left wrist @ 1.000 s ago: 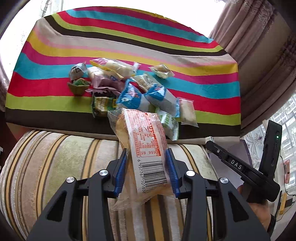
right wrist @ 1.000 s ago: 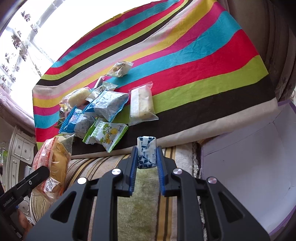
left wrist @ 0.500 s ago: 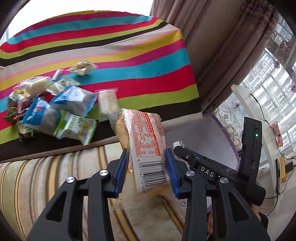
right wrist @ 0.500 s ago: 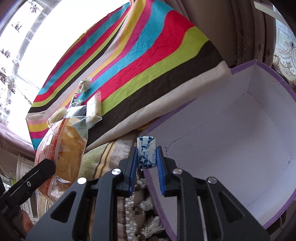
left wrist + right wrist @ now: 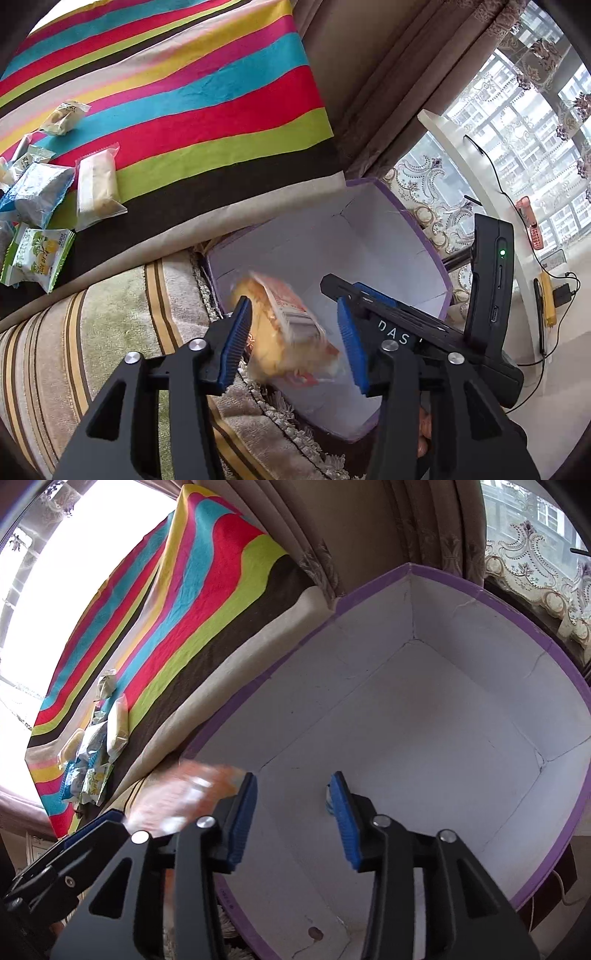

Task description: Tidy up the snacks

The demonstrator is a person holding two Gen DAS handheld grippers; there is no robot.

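Note:
My left gripper [image 5: 297, 341] is open above the purple-rimmed white box [image 5: 413, 236]. The orange bread packet [image 5: 284, 332] is loose and blurred between its pads, over the box. My right gripper [image 5: 293, 812] is open over the same box [image 5: 443, 709]. The small blue-white candy [image 5: 327, 797] shows only as a sliver behind the right pad; I cannot tell whether it touches the pad. The bread packet also shows blurred at the box's left rim in the right wrist view [image 5: 181, 797]. Several snack packets [image 5: 40, 221] lie on the striped cloth [image 5: 184, 92].
The box sits beside a striped sofa arm [image 5: 110, 332] with a fringed edge. Brown curtains [image 5: 369, 92] hang behind the box. A white curved shelf [image 5: 491, 192] with cables and devices stands at the right by the window.
Both grippers moved right over the box and opened. The bread packet came free of the left gripper's pads and tilts, blurred. The candy slipped from between the right gripper's pads to behind the right one.

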